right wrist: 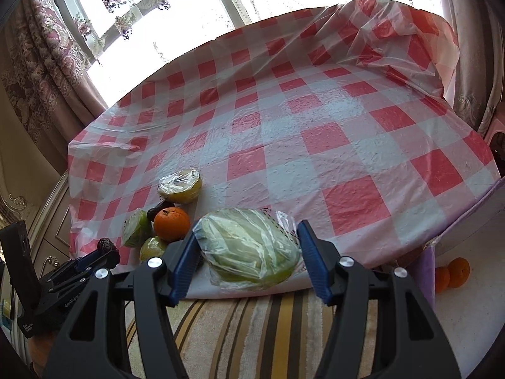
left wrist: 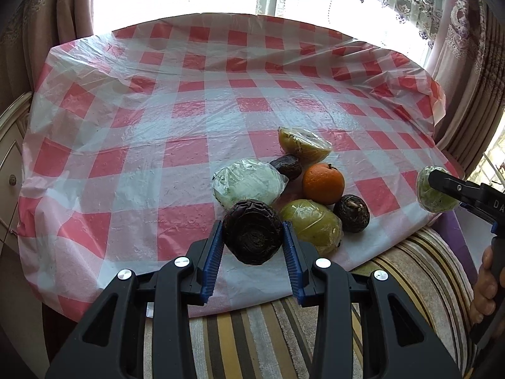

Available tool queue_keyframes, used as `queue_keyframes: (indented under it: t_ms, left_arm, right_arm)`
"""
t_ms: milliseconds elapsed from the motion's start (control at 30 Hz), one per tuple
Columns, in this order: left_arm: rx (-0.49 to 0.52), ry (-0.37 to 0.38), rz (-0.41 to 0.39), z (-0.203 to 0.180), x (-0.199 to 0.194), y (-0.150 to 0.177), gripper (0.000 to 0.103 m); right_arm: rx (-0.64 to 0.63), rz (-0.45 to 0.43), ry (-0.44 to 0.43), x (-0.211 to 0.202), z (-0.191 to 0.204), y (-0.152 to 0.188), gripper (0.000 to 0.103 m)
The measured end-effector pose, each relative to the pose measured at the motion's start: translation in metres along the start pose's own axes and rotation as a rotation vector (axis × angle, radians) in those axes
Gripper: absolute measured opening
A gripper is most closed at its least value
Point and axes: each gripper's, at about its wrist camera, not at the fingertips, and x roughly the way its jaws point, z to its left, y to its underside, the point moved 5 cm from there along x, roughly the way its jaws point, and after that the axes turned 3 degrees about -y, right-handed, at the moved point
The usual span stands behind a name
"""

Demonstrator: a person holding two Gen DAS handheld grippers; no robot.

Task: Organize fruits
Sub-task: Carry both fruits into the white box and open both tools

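Glossy crinkled plastic tablecloth (left wrist: pixel 189 101); wrinkled matt dark fruit (left wrist: pixel 252 232); film-wrapped green fruit (right wrist: pixel 249 248).

The bench (left wrist: pixel 132 145) wears a glossy cloth checked in red and white, and on it lie a bright orange fruit (left wrist: pixel 323 183), pale green pieces wrapped in clear film (left wrist: pixel 249 183) and yellow-green wrapped halves (left wrist: pixel 304 145). A wrinkled fruit of very dark purple, almost black (left wrist: pixel 252 232), sits between the blue ribbed pads of the black left claw (left wrist: pixel 252 243). The rug (right wrist: pixel 252 331) below runs in stripes of cream, ochre and brown, and the curtains (right wrist: pixel 47 63) carry a mauve floral scrollwork.
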Motion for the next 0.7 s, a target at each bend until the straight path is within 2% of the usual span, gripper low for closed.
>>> queue_keyframes:
  t_ms: [333,700]
  left_arm:
    - [0.095,0.053,-0.007,-0.050,-0.004,-0.007,0.036]
    - [0.274,0.147,-0.010,-0.144,-0.001,-0.016,0.036]
  right_arm:
    - [0.075,-0.049,0.052,-0.043,-0.053,-0.003,0.061]
    - [0.225,-0.128,0.208,-0.099,-0.161,0.002,0.061]
